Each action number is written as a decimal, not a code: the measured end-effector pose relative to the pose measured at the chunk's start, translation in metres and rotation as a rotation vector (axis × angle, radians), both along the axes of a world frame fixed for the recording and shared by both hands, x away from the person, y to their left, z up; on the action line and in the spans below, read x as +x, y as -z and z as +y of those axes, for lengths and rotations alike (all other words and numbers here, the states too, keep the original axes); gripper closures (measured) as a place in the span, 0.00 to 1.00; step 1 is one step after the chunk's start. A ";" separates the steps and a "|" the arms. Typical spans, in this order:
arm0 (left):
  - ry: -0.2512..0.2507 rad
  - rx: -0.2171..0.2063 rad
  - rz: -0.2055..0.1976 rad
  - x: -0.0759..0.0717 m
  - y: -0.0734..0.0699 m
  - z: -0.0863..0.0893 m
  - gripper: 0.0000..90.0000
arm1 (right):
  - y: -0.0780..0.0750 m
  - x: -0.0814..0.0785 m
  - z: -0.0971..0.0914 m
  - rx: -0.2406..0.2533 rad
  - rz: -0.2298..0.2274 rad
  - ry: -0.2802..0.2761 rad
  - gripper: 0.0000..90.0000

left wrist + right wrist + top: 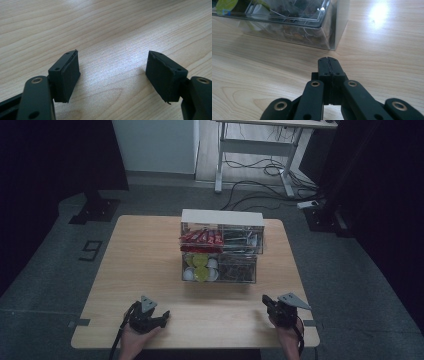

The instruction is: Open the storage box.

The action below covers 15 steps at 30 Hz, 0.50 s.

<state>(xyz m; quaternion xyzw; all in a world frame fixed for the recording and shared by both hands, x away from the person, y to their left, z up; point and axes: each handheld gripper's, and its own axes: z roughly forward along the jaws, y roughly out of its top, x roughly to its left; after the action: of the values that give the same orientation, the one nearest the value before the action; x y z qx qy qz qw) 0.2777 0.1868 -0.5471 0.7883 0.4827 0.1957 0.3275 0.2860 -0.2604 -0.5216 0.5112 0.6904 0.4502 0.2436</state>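
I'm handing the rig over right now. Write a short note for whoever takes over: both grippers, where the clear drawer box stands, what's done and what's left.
Left gripper: open, nothing between the jaws, low over the table at the near edge.
Right gripper: shut on nothing, pointing at the drawer box's near right corner.
Clear drawer box: mid-table, apart from both grippers; red packets in the upper level, green-lidded cups in the lower.
Done: nothing visibly moved.
Left: all handling of the box.

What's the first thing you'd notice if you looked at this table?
The clear plastic box in the middle of the wooden table stands out first, with red packets in its upper left part and white and green cups below them. Near the front edge, the left gripper is open over bare wood, and the right gripper is shut.
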 end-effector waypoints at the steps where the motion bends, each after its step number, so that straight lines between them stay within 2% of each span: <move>1: 0.000 0.000 0.000 0.000 0.000 0.000 0.30 | 0.000 0.001 0.002 -0.001 0.000 -0.006 0.99; 9: 0.000 0.000 0.000 0.000 0.000 0.000 0.30 | -0.001 0.006 0.013 -0.012 0.008 -0.022 0.99; 15: 0.000 -0.002 0.001 0.000 0.000 0.000 0.30 | -0.007 0.010 0.020 -0.007 0.001 -0.038 0.99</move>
<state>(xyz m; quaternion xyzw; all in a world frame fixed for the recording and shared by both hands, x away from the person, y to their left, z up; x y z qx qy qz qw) 0.2777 0.1870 -0.5470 0.7880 0.4831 0.1951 0.3280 0.2963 -0.2400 -0.5147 0.4976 0.7015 0.4520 0.2365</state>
